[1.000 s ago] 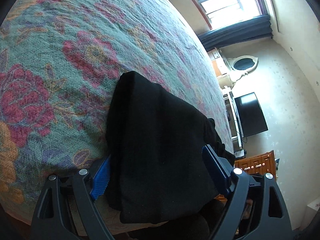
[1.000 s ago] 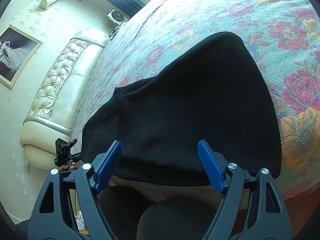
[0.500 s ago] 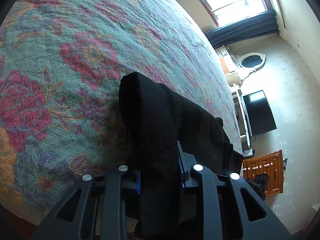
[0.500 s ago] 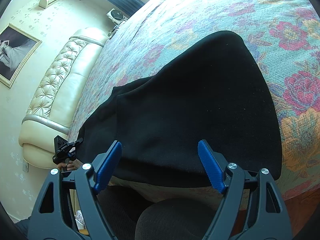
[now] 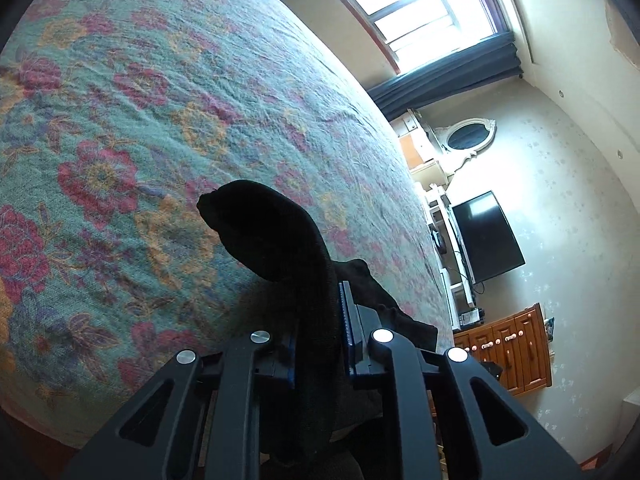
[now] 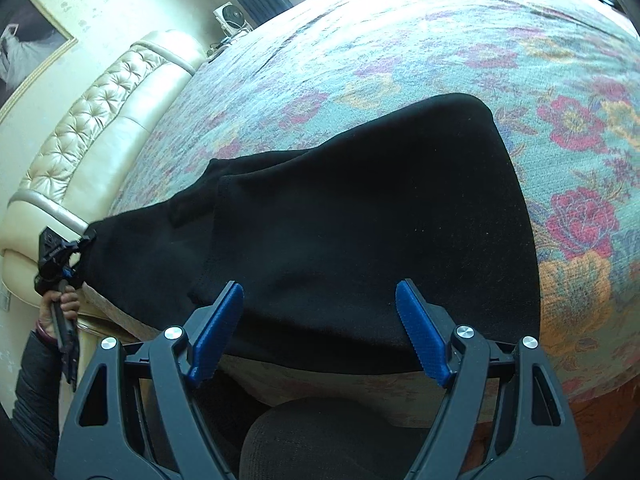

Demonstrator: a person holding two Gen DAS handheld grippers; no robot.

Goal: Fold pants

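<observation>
Black pants point(image 6: 360, 208) lie across the near edge of a floral bedspread point(image 6: 420, 40). In the left wrist view my left gripper point(image 5: 320, 320) has its jaws closing on a bunched end of the pants point(image 5: 272, 232), the blue pads pressing the cloth, which hangs raised above the bed point(image 5: 120, 120). The right wrist view shows that same left gripper point(image 6: 60, 256) at the far left, pulling a corner up. My right gripper point(image 6: 320, 292) stands open just over the pants' near edge, its blue pads apart and not touching cloth.
A cream tufted headboard point(image 6: 100, 120) bounds the bed on the left. A television point(image 5: 484, 236) and a wooden cabinet point(image 5: 508, 352) stand past the bed's far side. A person's hand point(image 6: 60, 304) and dark sleeve hold the left gripper. A dark lap point(image 6: 320, 440) sits below the bed edge.
My left gripper went from wide open around the pants' end to pinching it, then rose and drew the cloth up into a narrow bunch. The right gripper stayed open and in place.
</observation>
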